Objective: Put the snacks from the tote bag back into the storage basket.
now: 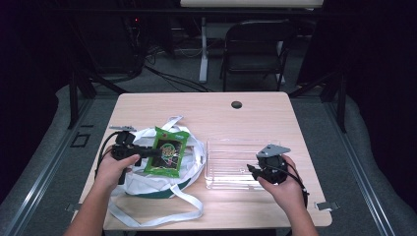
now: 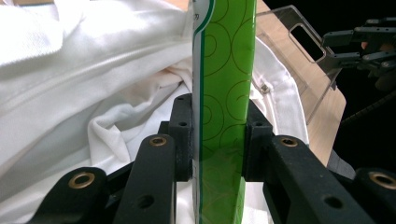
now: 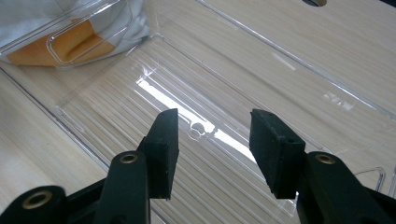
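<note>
we pinch the green packet [image 2: 224, 93] in our left gripper [image 2: 219, 140] mid-frame; it may slip onto the white bag [image 2: 93, 93], while our right gripper [image 3: 212, 140] gapes empty over the clear tray [image 3: 280, 70]

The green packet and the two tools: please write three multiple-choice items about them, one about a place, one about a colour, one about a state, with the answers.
1. Where is the clear tray compared with the white bag?
A. On the person's right of it
B. On the person's left of it
C. Under it

2. What colour is the packet that the left tool holds?
A. Red
B. Green
C. Blue

3. In what state is the right tool?
A. Shut on the tray
B. Shut on the packet
C. Open, holding nothing

Answers:
1. A, since the high view shows the tray beside the bag, toward the right hand.
2. B, as the left gripper view shows a green packet clamped between the jaws.
3. C, because the right gripper view shows its jaws apart above the tray floor.
</note>
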The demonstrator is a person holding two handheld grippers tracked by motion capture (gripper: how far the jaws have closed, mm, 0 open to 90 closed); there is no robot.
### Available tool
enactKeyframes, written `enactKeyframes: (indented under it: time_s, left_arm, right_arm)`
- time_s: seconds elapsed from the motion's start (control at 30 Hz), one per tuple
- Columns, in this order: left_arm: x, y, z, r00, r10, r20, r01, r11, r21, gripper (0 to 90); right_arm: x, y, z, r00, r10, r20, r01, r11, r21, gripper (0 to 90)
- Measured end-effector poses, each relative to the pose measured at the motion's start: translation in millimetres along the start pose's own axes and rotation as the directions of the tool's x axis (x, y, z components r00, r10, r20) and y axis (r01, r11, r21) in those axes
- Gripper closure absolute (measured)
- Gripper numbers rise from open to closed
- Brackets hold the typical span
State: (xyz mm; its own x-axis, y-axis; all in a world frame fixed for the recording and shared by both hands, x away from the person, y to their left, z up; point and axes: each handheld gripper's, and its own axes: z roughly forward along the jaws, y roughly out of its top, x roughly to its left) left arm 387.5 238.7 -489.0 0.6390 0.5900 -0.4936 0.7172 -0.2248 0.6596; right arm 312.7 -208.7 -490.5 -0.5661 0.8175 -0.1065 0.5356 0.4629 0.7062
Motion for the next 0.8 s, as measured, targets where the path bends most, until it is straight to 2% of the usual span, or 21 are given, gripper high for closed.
enactKeyframes:
  time_s: [0.33, 0.47, 0.8]
  left_arm:
    - [-5.4, 2.5, -4.8, 0.9996, 0.027, 0.003, -0.027, 0.9989, -0.037, 71.6]
    - [-7.2, 3.1, -5.4, 0.9992, 0.039, 0.005, -0.039, 0.9977, -0.055, 71.6]
    - [-13.2, 4.5, -6.5, 0.9956, 0.094, -0.006, -0.094, 0.9892, -0.113, 71.6]
  right_arm:
    - [1.0, 2.3, -4.1, 1.0000, -0.003, -0.008, 0.003, 0.999, -0.034, 53.2]
    - [1.6, 2.7, -5.0, 0.9999, -0.013, -0.008, 0.013, 1.000, -0.013, 56.2]
    - [2.2, 2.7, -6.5, 0.9992, -0.039, -0.012, 0.039, 0.999, -0.022, 61.2]
